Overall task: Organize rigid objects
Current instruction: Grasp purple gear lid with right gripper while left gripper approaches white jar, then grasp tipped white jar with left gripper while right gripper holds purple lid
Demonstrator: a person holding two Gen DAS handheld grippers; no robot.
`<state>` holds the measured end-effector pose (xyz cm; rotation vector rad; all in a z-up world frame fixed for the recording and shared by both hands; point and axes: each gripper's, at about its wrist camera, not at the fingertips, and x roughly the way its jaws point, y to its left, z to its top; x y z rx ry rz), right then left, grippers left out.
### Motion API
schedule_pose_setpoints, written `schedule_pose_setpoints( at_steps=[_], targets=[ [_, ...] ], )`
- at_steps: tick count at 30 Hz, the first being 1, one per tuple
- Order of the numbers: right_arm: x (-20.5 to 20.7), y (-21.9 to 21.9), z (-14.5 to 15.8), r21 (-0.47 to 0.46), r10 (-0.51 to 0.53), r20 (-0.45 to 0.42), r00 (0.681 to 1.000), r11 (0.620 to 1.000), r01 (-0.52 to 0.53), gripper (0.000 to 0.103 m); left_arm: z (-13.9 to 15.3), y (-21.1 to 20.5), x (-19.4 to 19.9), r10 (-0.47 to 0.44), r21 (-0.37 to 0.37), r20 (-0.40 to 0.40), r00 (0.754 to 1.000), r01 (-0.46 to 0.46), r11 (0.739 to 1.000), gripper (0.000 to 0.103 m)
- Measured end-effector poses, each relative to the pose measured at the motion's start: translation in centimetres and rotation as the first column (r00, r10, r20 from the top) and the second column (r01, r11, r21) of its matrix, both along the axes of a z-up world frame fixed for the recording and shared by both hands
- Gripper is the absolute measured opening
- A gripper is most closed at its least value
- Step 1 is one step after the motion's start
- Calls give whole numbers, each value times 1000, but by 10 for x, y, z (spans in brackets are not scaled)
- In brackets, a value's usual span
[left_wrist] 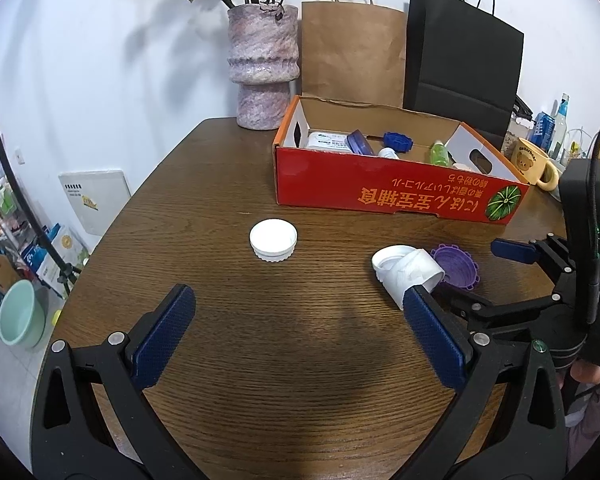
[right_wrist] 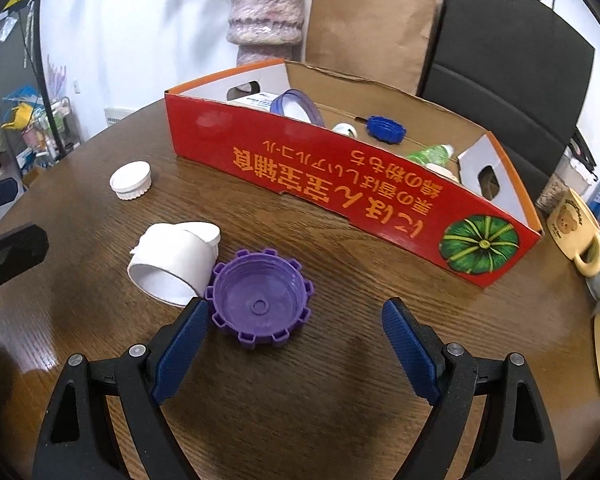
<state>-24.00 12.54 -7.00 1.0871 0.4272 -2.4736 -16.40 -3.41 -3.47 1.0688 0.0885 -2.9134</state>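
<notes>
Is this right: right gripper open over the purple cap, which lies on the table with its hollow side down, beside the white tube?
Not quite. The purple cap lies hollow side up: the right wrist view looks straight into its inside. The rest holds: the right gripper is open over it, and the cap is beside the white tube on the table.

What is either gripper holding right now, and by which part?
Nothing. The left gripper is open over bare table; the right gripper is open, its pads not on the purple cap.
</notes>
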Motion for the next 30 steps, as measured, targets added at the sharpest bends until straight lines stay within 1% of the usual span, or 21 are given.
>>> schedule_pose_setpoints(
  at_steps=[1, 2, 4, 5, 9, 14, 24, 30],
  targets=[
    [-1, -1, 0, 0, 7, 2, 1000, 1000, -7, 81, 0, 0, -1, 0, -1, 0, 1000, 0, 1000, 103],
    [-2, -2, -1, 3, 9, 4, 1000, 1000, -9, 76, 0, 1, -1, 0, -1, 1, 1000, 0, 1000, 103],
    [-5, -4, -3, 9, 16, 17, 1000, 1000, -16, 61, -1, 1, -1, 2, -3, 2, 1000, -2, 1000, 103],
    [-6, -5, -4, 6, 23, 24, 999, 1000, -23, 59, -1, 1, -2, 3, -4, 3, 1000, -3, 1000, 103],
    [-4, -7, -3, -6, 41, 21, 999, 999, -41, 58, -3, 1, -4, 7, -6, 6, 1000, -7, 1000, 103],
    [3, -6, 2, -8, 49, -17, 999, 999, -49, 58, -4, 2, -6, 13, -3, 11, 1000, -12, 1000, 103],
    [6, 12, 13, -41, 20, -61, 998, 999, -23, 58, -9, 10, -13, 24, -12, 23, 999, -24, 1000, 103],
    [7, 28, 17, -57, 4, -73, 997, 998, -8, 58, -13, 24, -17, 6, -13, 39, 999, -5, 1000, 103]
  ],
)
